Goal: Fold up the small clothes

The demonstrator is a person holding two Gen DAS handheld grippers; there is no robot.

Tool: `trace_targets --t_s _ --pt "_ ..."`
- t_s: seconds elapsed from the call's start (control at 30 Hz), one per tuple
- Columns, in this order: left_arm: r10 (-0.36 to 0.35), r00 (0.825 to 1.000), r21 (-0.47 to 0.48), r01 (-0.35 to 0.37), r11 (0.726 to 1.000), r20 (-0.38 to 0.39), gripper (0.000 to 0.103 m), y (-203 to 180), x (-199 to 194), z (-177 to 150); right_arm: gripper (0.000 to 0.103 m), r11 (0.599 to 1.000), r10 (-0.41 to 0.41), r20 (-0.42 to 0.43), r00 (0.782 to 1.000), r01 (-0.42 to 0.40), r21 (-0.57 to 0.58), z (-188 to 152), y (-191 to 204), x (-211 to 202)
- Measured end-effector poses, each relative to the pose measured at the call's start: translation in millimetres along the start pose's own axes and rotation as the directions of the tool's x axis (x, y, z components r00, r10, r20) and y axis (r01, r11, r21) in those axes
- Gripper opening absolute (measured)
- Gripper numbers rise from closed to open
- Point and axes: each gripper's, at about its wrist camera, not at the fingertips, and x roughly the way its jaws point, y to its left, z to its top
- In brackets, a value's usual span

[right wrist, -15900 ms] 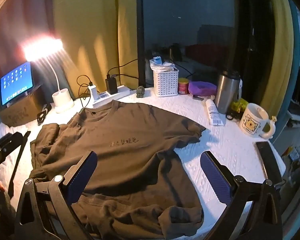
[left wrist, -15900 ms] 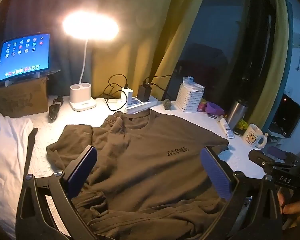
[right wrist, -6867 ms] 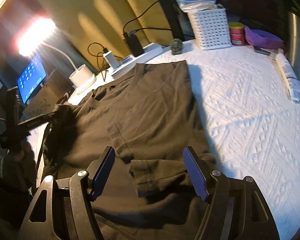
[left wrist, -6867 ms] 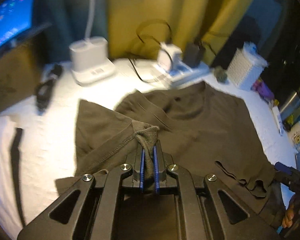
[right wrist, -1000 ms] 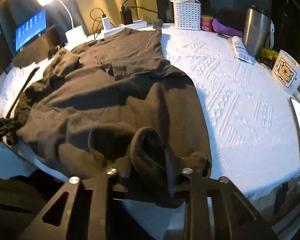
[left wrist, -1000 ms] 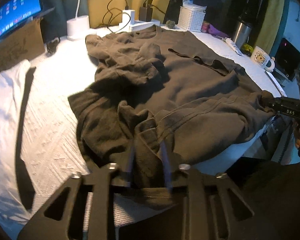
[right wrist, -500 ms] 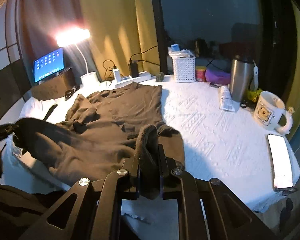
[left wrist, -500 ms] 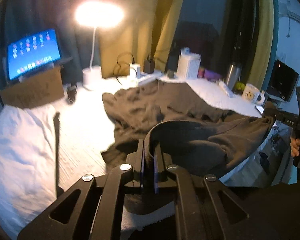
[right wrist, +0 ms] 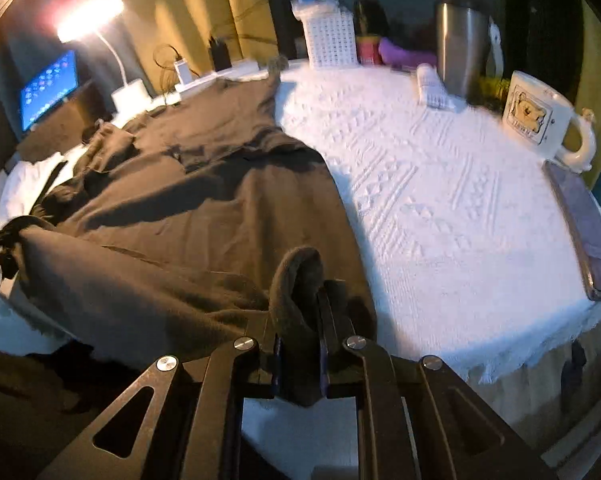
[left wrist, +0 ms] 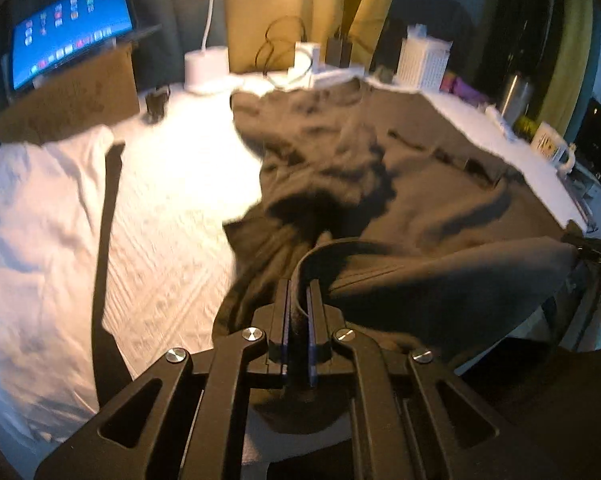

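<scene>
The left gripper (left wrist: pixel 298 312) and the right gripper (right wrist: pixel 300 316) each pinch the bottom edge of the brown shirt (right wrist: pixel 204 184) that fills the middle of the bed (right wrist: pixel 440 200), and a hard pull could make it slip out or bunch up.

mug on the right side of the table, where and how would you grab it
Grip the mug by its handle. It sticks out to the right, toward the table's edge, so come in from that open side; the steel tumbler crowds its left.
</scene>
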Motion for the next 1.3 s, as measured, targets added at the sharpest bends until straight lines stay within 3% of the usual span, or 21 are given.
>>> trace_targets --t_s 0.2,0.33,0.47,0.63,0.73,0.87,0.93,0.97,1.03,1.07,1.2,1.3 --pt "-0.012 1.000 0.008 0.012 1.000 -0.028 0.005 -2.2 -0.4 -7.5 0.017 0.999 0.031 -0.099 0.995 -0.034 -0.025 -18.8 -2.0 -19.0" --pt "-0.021 0.999 -0.022 0.020 1.000 -0.043 0.005 3.7 7.0 -10.6 0.023 0.999 0.004 -0.138 0.990 -0.009 -0.035 -26.2 -2.7 -33.1" --pt "-0.020 0.999 -0.014 0.019 1.000 -0.039 0.005 1.4 7.8 -7.9 0.067 0.999 -0.028 -0.101 0.994 0.029 0.016 -16.2 -13.4 -53.9" --pt "-0.029 0.999 -0.021 0.028 0.999 -0.040 0.005 3.8 7.7 -7.5 0.067 0.997 0.013 -0.006 1.000 -0.013 0.081 2.2 -13.1 -68.9" --pt "-0.034 0.999 -0.026 0.033 0.999 -0.037 0.005 4.5 8.1 -7.7 0.067 0.993 0.036 -0.017 0.999 -0.034 0.111 6.3 -9.4 -56.7" --pt "-0.039 0.999 -0.031 0.038 0.999 -0.036 0.005 3.8 8.5 -7.0 0.067 0.994 -0.031 -0.103 0.994 0.042 0.100 -1.4 -2.7 -23.7" --pt "-0.039 0.999 -0.027 0.038 0.999 -0.028 0.005 3.8 8.0 -5.5 0.061 0.994 -0.078 -0.112 0.991 0.086 0.073 -4.6 1.6 -11.5" --pt "-0.040 0.999 -0.025 0.040 0.999 -0.017 0.005 3.7 5.5 -4.1 0.044 0.994 -0.084 -0.111 0.990 0.092 0.066 -5.3 3.4 -8.4" --pt "-0.043 0.999 -0.022 0.043 0.999 0.001 0.005 2.0 -0.5 -1.0 0.028 0.991 -0.132 -0.107 0.985 0.135 0.025 -5.0 10.5 -4.2" --pt "-0.046 0.999 -0.020 0.047 0.999 0.016 0.005 1.3 -4.7 0.9 0.015 0.989 -0.147 -0.102 0.984 0.148 0.005 -5.2 13.0 -5.1" --pt "-0.057 0.997 -0.015 0.058 0.998 0.060 0.005 -2.9 -17.7 8.7 0.005 0.983 -0.180 -0.066 0.981 0.177 -0.043 0.9 15.3 -18.6" --pt "-0.055 0.994 -0.032 0.058 0.998 0.092 0.005 -5.0 -27.2 15.2 0.005 0.983 -0.178 -0.020 0.984 0.177 -0.039 9.9 13.6 -35.9"
